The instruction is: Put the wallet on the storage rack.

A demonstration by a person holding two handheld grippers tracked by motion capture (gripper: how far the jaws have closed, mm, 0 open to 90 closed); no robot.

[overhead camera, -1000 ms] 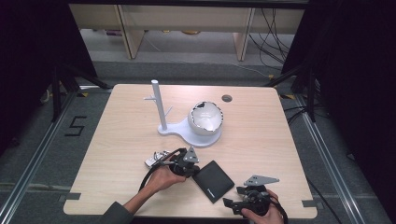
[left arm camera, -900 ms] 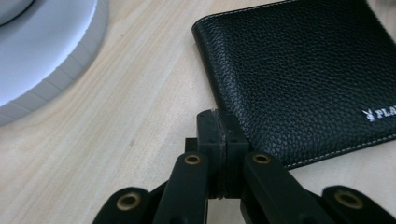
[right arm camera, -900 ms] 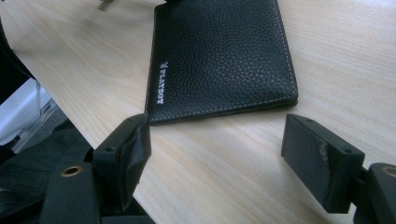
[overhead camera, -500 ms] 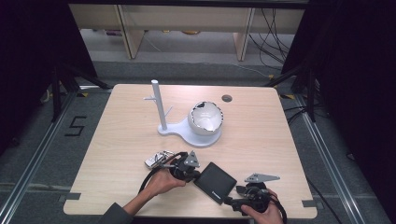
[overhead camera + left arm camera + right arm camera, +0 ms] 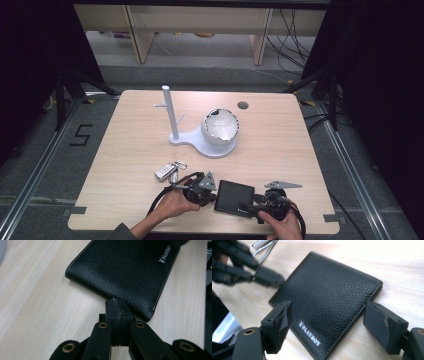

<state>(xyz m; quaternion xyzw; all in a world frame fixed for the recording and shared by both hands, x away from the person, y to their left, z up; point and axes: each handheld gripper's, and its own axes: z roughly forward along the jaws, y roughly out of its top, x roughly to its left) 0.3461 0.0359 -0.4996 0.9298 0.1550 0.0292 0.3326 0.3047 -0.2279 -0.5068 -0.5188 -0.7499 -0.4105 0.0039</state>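
The flat black pebbled-leather wallet [image 5: 234, 197] is lying near the table's front edge. The left gripper [image 5: 117, 305] is pinched shut, tips touching its edge, nothing held. The right gripper [image 5: 332, 325] is spread wide around one corner. Light, floppy-ish and grippy, it's probably best grabbed thin, by an edge.

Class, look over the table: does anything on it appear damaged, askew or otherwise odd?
The white bowl on the stand has a jagged, broken-looking rim. The black wallet lies askew to the table edge, between the shut left hand-held gripper, whose tips meet its edge, and the open right hand-held gripper. Nothing is spilled.
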